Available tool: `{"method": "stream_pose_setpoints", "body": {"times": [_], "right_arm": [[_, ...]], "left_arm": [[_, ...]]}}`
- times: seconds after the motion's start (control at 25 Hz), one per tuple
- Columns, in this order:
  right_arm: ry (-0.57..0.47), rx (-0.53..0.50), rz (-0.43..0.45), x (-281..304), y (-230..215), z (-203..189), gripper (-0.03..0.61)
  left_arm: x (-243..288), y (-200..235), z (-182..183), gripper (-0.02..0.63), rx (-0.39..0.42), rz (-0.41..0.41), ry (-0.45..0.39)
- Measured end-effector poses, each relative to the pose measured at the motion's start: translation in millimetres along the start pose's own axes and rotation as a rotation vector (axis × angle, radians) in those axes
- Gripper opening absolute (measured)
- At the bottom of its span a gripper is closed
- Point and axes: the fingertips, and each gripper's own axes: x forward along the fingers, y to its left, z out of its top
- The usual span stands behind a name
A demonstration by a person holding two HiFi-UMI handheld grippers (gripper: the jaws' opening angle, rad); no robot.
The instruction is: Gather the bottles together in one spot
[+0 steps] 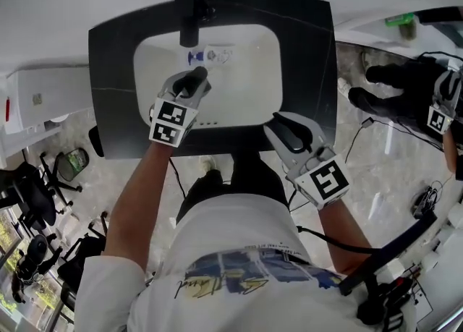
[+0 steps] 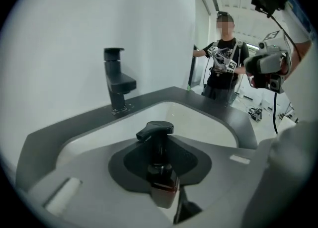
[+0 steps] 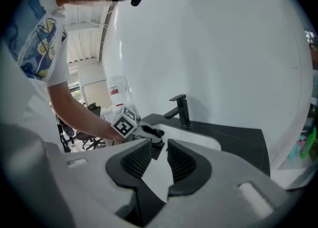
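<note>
A dark pump bottle (image 2: pixel 161 172) with a black pump head stands upright between the pads of my left gripper (image 2: pixel 161 168), which is shut on it. In the head view that gripper (image 1: pixel 194 79) hangs over the white basin (image 1: pixel 249 99), lifted off it. A small pale bottle with a blue cap (image 1: pixel 213 56) lies on its side in the basin, just below the black faucet (image 1: pixel 189 9). My right gripper (image 1: pixel 283 129) is open and holds nothing, at the counter's front edge. The right gripper view shows its jaws (image 3: pixel 159 155) apart, facing the left gripper and its bottle (image 3: pixel 157 148).
The dark counter (image 1: pixel 112 92) rings the basin against a white wall. Another person holding grippers (image 1: pixel 412 95) stands to the right, also seen as a person (image 2: pixel 223 68) in the left gripper view. Office chairs (image 1: pixel 29 200) stand on the floor at left. Something green (image 1: pixel 400 21) sits at the far right.
</note>
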Motion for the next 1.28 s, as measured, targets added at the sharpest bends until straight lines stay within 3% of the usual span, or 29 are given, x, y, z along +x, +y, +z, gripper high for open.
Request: {"method": "stream_pose_setpoints", "body": {"times": [0.24, 0.52, 0.88, 1.28], "right_arm": [[0.025, -0.044, 0.026, 6, 34, 9, 0.095], [0.03, -0.059, 0.048, 7, 35, 12, 0.095], [0.055, -0.057, 0.036, -2, 13, 8, 0.095], [0.093, -0.057, 0.025, -9, -19, 4, 0.095]], "left_arm": [[-64, 48, 11, 0.086, -0.102, 0.159, -0.104], [-87, 107, 46, 0.084, -0.199, 0.341, -0.225], [-78, 168, 86, 0.084, -0.315, 0.499, -0.339], [-55, 210, 103, 0.084, -0.399, 0.614, -0.402]]}}
